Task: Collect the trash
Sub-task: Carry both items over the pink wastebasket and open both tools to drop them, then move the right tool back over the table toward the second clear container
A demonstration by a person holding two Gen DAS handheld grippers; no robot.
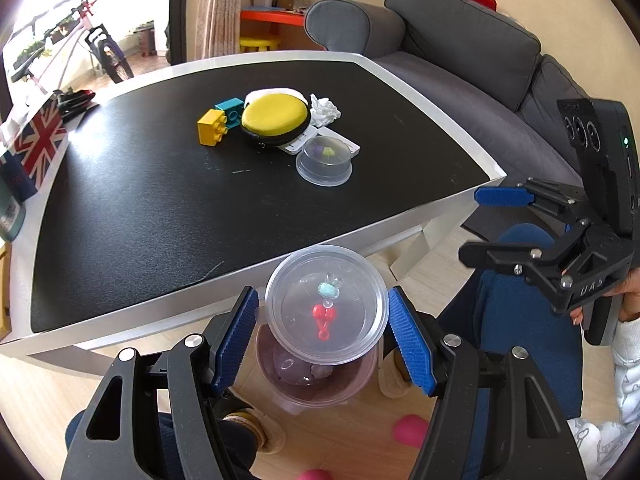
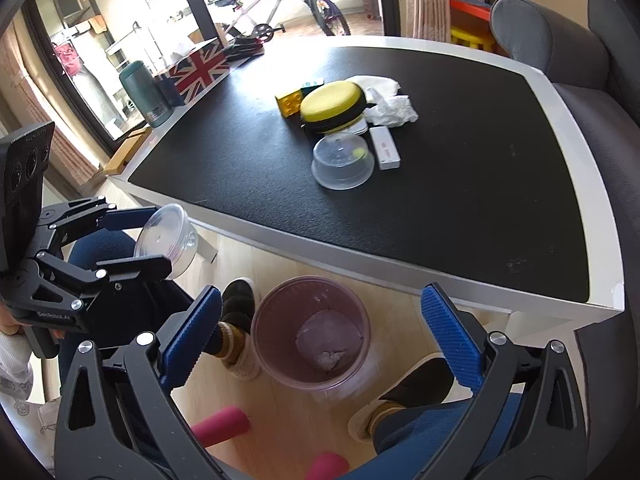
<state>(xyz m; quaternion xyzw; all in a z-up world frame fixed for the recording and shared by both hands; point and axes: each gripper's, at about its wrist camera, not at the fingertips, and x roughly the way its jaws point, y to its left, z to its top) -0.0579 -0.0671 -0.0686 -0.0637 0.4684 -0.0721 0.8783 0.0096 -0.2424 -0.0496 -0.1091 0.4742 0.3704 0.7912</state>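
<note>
Left tool (image 1: pixel 323 330) clenched on a clear plastic tub (image 1: pixel 326 304), blue pads pressing its rim on both sides, tilted so its base faces the camera, with a small teal bit and a red bit showing through it. Held just off the near edge of the desk (image 1: pixel 160 200), directly above a pink bin (image 2: pixel 312 332) on the floor. Inside the bin, a crumpled pale wad at the bottom. Right tool (image 2: pixel 320 336) released, jaws spread wide with nothing between them, hanging over the same bin, beside the left tool. On the desk, well back from the near edge, a second clear tub (image 1: pixel 324 162) upside down, a white slim box (image 2: pixel 385 148) touching its far side. Just behind that, a yellow round pouch (image 1: pixel 275 118), a crumpled white tissue (image 2: pixel 390 110) beside it, and yellow and teal toy bricks (image 1: pixel 214 126) on its other side. Slippered feet (image 2: pixel 238 320) flanking the bin.
</note>
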